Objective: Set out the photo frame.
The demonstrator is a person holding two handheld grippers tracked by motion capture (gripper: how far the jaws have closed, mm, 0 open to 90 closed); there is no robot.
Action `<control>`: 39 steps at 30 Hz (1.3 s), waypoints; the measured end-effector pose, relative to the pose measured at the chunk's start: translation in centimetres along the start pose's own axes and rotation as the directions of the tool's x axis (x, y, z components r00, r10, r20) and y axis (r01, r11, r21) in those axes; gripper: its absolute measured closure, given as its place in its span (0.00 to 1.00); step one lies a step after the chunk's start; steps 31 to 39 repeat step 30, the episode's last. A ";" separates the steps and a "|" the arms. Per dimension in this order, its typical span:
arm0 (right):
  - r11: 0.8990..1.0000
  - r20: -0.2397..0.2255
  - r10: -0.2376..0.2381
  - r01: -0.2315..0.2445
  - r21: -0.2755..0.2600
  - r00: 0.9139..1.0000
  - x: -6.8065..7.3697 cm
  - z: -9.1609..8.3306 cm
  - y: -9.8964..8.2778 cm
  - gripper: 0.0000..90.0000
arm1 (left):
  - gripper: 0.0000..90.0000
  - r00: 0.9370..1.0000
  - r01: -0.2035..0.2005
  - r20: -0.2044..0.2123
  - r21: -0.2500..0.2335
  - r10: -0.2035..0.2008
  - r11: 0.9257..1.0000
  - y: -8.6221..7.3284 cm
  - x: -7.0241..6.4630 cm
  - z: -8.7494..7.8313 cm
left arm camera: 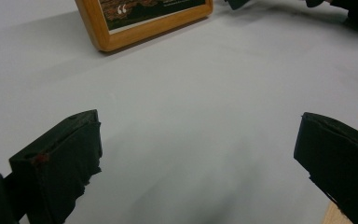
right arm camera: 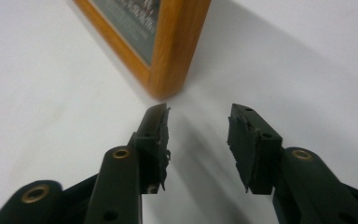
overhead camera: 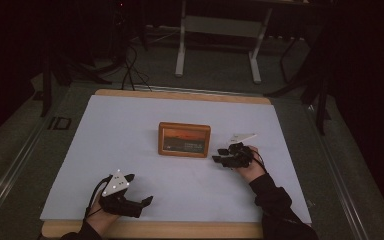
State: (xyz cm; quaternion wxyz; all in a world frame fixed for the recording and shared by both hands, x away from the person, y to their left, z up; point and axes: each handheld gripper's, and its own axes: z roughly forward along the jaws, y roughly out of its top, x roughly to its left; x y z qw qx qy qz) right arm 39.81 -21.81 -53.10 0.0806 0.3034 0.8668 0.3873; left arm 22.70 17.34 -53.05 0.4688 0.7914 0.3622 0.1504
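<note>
Wooden-framed picture (overhead camera: 184,139), landscape format, standing upright near the middle of the white table (overhead camera: 130,130), leaning back slightly. Orange-brown frame; dark image with a reddish band on top and pale lettering below. Front facing the near edge. Untouched, nothing gripping it.

Dim, dark-edged high view; soft, blurred gripper-view close-ups.
</note>
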 end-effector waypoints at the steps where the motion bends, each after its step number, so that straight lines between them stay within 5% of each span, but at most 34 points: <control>1: 1.000 -0.001 -0.001 0.001 -0.003 1.000 0.2 -0.2 -0.2 0.58 | 0.01 1.000 0.001 0.000 0.000 -0.001 1.000 0.0 0.0 0.0; 9: 0.999 0.016 0.007 -0.007 -0.040 1.000 1.1 -1.3 -2.0 0.35 | 0.01 1.000 -0.001 0.003 0.000 0.001 1.000 0.0 -0.1 0.0; 14: 0.998 -0.028 0.006 -0.007 -0.058 1.000 1.9 -2.1 -2.9 0.23 | 0.01 1.000 -0.001 0.003 -0.005 0.001 1.000 0.0 0.0 -0.1; 39: 0.997 -0.036 0.026 -0.028 -0.071 0.999 2.4 -2.6 -3.8 0.21 | 0.01 1.000 -0.017 0.010 -0.003 0.017 1.000 0.1 -0.3 0.0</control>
